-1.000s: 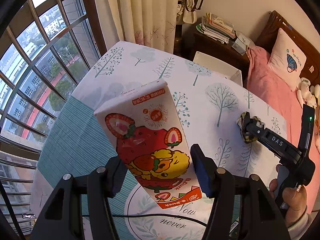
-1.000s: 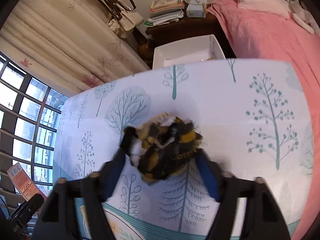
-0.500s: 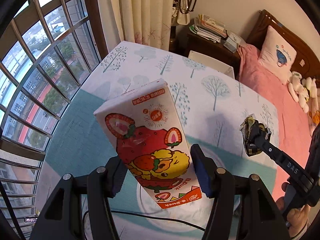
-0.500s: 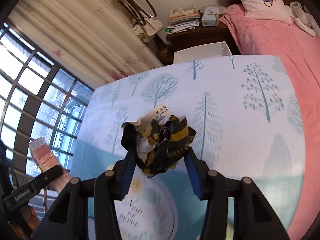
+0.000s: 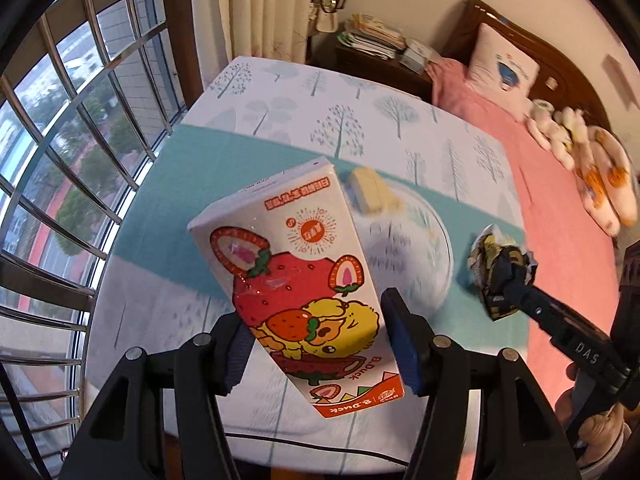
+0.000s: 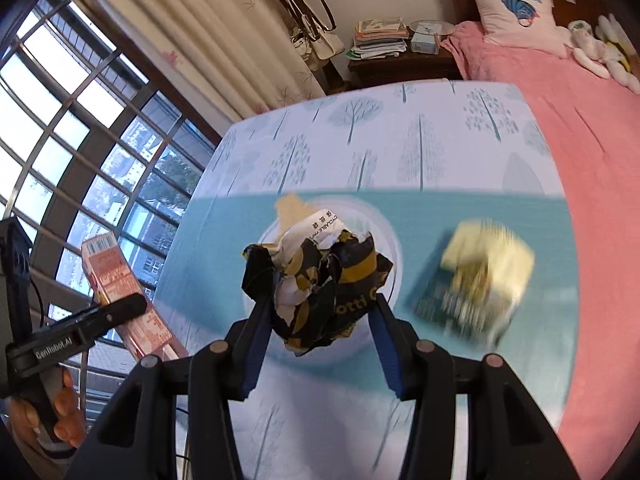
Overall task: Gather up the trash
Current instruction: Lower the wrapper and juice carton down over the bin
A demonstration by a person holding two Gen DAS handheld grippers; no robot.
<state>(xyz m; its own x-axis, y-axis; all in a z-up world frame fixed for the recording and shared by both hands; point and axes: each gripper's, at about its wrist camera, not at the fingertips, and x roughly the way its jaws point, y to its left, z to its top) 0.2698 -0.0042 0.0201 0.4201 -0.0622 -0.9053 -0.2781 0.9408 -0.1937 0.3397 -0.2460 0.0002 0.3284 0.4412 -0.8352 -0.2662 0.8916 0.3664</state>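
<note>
Left wrist view: left gripper (image 5: 316, 344) clamped on strawberry carton (image 5: 298, 280), held tilted above tablecloth (image 5: 280, 92), evidently lifted for carrying off. Carton wedged between both pads, lower half in the jaws. Yellow scrap (image 5: 372, 194) beyond, on the cloth.

Right wrist view: right gripper (image 6: 320, 326) closed on crumpled wrapper (image 6: 320, 284), clear of the cloth. Wad bulging past the fingertips. Blurred yellow-and-dark packet (image 6: 476, 284) to the right, not yet collected.
</note>
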